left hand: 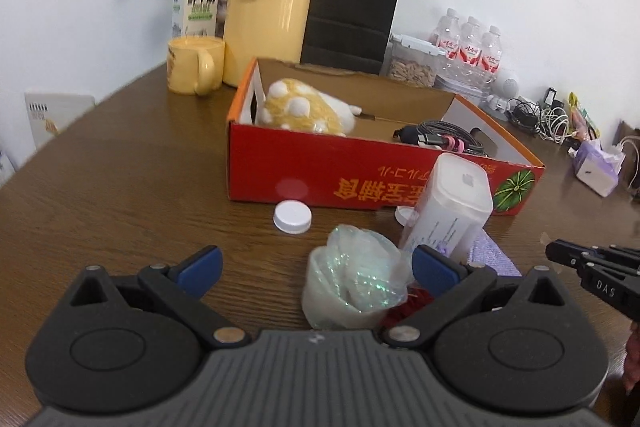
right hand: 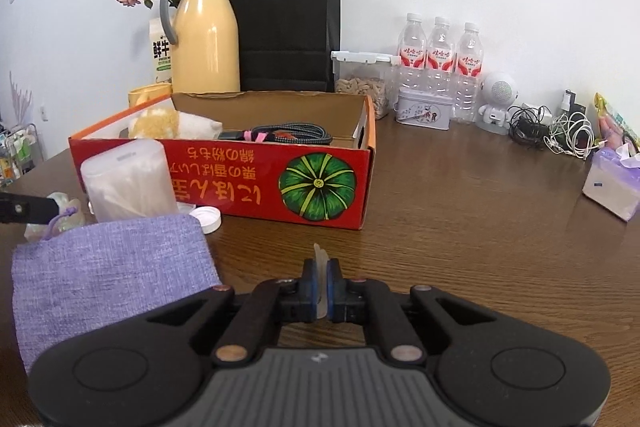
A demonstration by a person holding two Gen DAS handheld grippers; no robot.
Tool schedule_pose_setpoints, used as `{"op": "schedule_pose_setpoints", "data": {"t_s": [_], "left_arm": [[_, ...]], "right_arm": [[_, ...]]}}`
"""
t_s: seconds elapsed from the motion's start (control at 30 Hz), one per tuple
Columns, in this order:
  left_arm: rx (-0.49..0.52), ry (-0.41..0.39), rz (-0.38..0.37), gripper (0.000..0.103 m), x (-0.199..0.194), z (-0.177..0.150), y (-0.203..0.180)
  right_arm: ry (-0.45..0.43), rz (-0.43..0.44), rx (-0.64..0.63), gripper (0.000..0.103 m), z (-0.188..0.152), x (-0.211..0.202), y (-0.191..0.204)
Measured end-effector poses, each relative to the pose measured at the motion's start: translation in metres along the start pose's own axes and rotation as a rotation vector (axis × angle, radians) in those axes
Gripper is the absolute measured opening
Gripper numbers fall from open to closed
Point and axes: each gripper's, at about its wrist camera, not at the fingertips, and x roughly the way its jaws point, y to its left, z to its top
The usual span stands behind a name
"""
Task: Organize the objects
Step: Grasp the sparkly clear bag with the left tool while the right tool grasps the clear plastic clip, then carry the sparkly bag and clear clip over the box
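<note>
Right tool (right hand: 321,275) pinches a translucent scrap (right hand: 320,254); left tool (left hand: 316,263) gapes.

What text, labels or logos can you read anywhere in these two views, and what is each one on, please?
"鲜牛奶": milk carton
"DAS": right gripper, seen from the left wrist
Apple logo, no words: white translucent container
Upside-down yellow Japanese print, not reliably readable: red cardboard box
Red labels, too small: water bottles
Small print, blurred: the container's side label and the tin
</note>
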Motion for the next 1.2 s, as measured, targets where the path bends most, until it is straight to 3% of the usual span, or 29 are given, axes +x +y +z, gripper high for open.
{"op": "schedule_pose_setpoints", "data": {"t_s": [0.03, 0.1, 0.2, 0.27, 0.37, 0.83, 1.2], "left_arm": [[-0.007, 0.004, -0.003, 0.103, 0.001, 0.0, 0.001], [-0.022, 0.015, -0.022, 0.092, 0.004, -0.001, 0.002], [-0.03, 0.05, -0.051, 0.07, 0.01, -0.002, 0.002], [-0.037, 0.08, -0.074, 0.05, 0.015, -0.004, 0.003], [-0.046, 0.061, -0.089, 0.042, 0.012, -0.005, 0.004], [-0.015, -0.072, -0.066, 0.039, -0.013, 0.013, 0.008], [0.077, -0.181, -0.08, 0.04, -0.009, 0.057, -0.012]], "right_arm": [[0.002, 0.002, -0.002, 0.004, 0.0, 0.0, 0.0], [0.006, 0.006, -0.005, 0.004, 0.0, 0.001, 0.001], [0.005, 0.005, -0.006, 0.004, 0.0, 0.001, 0.002], [0.004, 0.004, -0.005, 0.004, 0.0, 0.001, 0.001], [0.004, 0.003, -0.003, 0.004, 0.0, 0.001, 0.002], [-0.041, 0.029, -0.01, 0.004, 0.0, -0.009, 0.007], [-0.145, 0.05, -0.063, 0.004, 0.053, -0.011, 0.018]]}}
